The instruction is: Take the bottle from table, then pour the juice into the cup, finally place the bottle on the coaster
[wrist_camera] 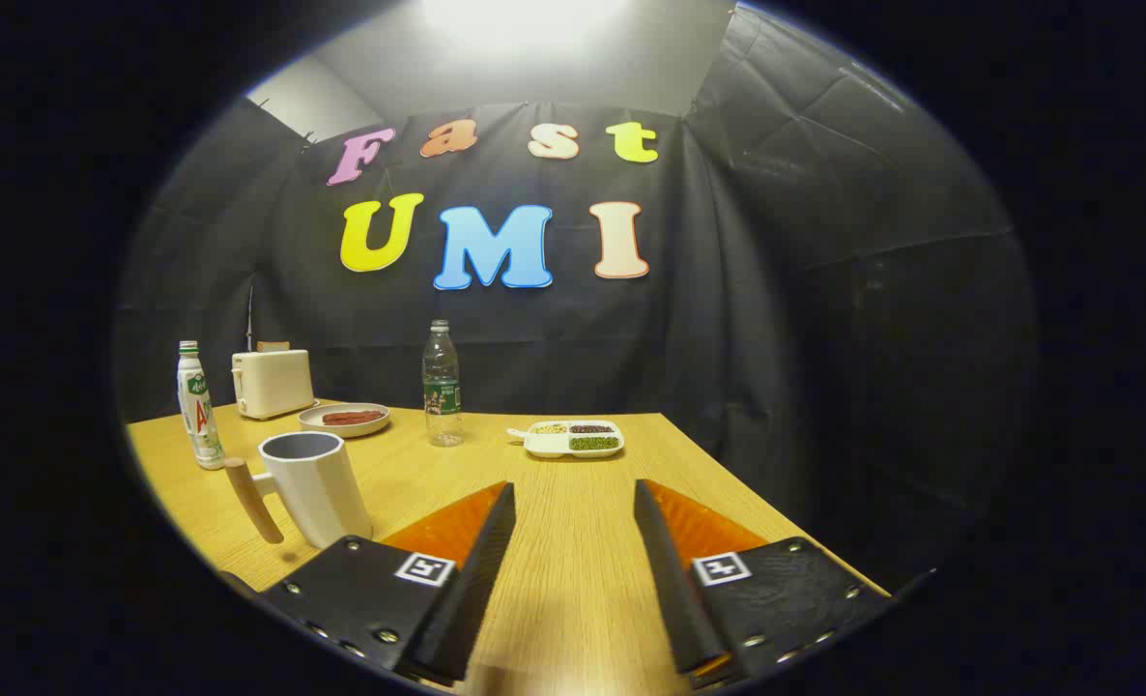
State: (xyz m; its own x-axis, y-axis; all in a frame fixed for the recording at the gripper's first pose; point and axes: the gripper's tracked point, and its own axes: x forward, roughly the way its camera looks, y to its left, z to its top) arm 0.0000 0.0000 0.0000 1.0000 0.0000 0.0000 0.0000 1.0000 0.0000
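My gripper (574, 488) is open above the wooden table (573, 580), and only bare tabletop lies between its fingers. A clear plastic bottle (443, 384) with a green label stands upright well beyond the fingers, a little left of them. A white bottle (199, 406) with a green cap and a printed label stands upright far to the left, near the table's left edge. Just left of the left finger, close by, is a white cup (312, 483) with a wooden handle (252, 500), upright and open at the top.
A cream toaster (272, 382) stands at the back left. A plate (344, 419) holding something red lies in front of it. A white divided tray (573, 438) of beans lies straight beyond the fingers. The table's right edge runs close past the right finger.
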